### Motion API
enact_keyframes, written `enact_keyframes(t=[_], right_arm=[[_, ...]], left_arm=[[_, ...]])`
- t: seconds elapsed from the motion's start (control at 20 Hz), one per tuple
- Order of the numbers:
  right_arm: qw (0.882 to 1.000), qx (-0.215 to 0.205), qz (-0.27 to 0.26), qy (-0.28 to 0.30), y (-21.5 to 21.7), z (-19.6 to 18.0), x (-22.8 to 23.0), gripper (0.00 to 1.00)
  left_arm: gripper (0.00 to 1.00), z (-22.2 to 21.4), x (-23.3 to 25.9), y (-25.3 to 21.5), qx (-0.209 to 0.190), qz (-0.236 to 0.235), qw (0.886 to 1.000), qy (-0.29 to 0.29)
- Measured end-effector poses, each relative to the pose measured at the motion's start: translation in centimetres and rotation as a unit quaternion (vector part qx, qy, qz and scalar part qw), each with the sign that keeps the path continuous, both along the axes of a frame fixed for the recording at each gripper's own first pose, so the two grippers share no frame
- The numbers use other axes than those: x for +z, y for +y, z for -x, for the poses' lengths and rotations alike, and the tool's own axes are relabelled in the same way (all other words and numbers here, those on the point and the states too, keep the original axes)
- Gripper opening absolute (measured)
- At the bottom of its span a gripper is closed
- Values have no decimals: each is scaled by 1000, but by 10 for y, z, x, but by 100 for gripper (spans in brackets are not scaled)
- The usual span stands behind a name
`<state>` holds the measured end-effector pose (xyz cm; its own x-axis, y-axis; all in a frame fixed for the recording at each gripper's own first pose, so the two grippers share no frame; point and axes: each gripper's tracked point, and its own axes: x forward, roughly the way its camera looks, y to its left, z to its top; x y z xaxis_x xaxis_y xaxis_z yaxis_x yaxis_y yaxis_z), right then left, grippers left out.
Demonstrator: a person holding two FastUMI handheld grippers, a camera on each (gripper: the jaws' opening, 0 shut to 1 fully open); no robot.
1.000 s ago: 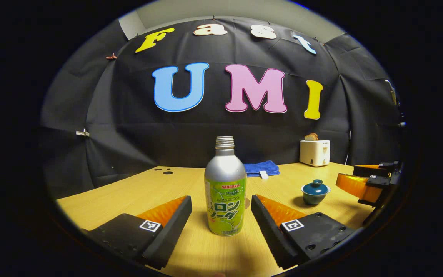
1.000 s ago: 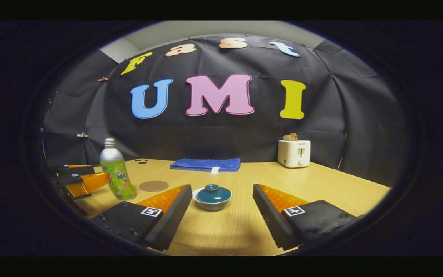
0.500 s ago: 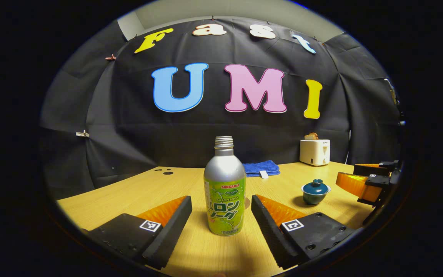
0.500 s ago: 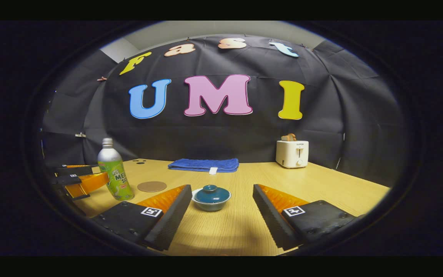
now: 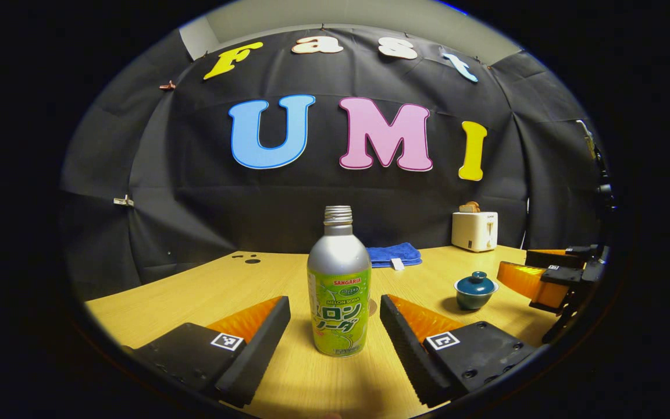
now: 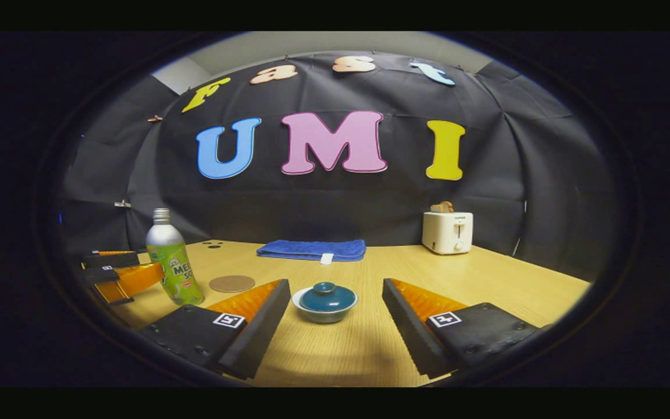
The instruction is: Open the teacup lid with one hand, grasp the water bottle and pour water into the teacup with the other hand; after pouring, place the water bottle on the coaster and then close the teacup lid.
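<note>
A silver bottle (image 5: 339,288) with a green label and no cap stands upright on the wooden table (image 5: 195,291), between the fingers of my open left gripper (image 5: 335,311) but untouched by them. The same bottle (image 6: 171,261) appears at the left in the right gripper view, with the left gripper (image 6: 115,276) beside it. A small teacup with a dark teal lid (image 6: 325,301) sits just ahead of my open right gripper (image 6: 336,295), between its fingertips without contact. The teacup (image 5: 476,291) and right gripper (image 5: 550,276) appear at the right of the left gripper view. A round brown coaster (image 6: 231,283) lies behind the bottle.
A folded blue towel (image 6: 312,249) lies at the back of the table (image 6: 486,279). A white toaster (image 6: 447,231) with bread in it stands at the back right. Small dark holes (image 5: 248,258) mark the table's far left part.
My right gripper has shifted slightly, so the teacup now sits a little nearer and more centred between its fingers. The left gripper and bottle have barely moved.
</note>
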<state>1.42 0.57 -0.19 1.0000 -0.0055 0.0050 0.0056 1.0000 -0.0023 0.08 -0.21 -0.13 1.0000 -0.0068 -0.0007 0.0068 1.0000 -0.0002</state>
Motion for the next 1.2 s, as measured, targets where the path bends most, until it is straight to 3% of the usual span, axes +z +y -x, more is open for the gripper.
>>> enact_keyframes(t=[0.45, 0.8, 1.0, 1.15, 1.2], right_arm=[[1000, 25, 8, 14, 8, -18, -6, 98], [997, 24, 54, 54, 10, -51, -18, 98], [995, 28, 53, 83, 10, -66, -27, 91], [994, 24, 55, 96, 6, -76, -31, 75], [993, 23, 56, 97, 5, -79, -31, 73]], left_arm=[[98, 0, 0, 0, 0, 0, 1000, -1], [98, 0, 0, 0, 0, 1, 1000, -1], [99, 0, 0, 0, 0, 1, 1000, -1], [98, -1, 0, -1, 0, 1, 1000, -1], [98, -1, 0, 0, 0, 1, 1000, -1]])
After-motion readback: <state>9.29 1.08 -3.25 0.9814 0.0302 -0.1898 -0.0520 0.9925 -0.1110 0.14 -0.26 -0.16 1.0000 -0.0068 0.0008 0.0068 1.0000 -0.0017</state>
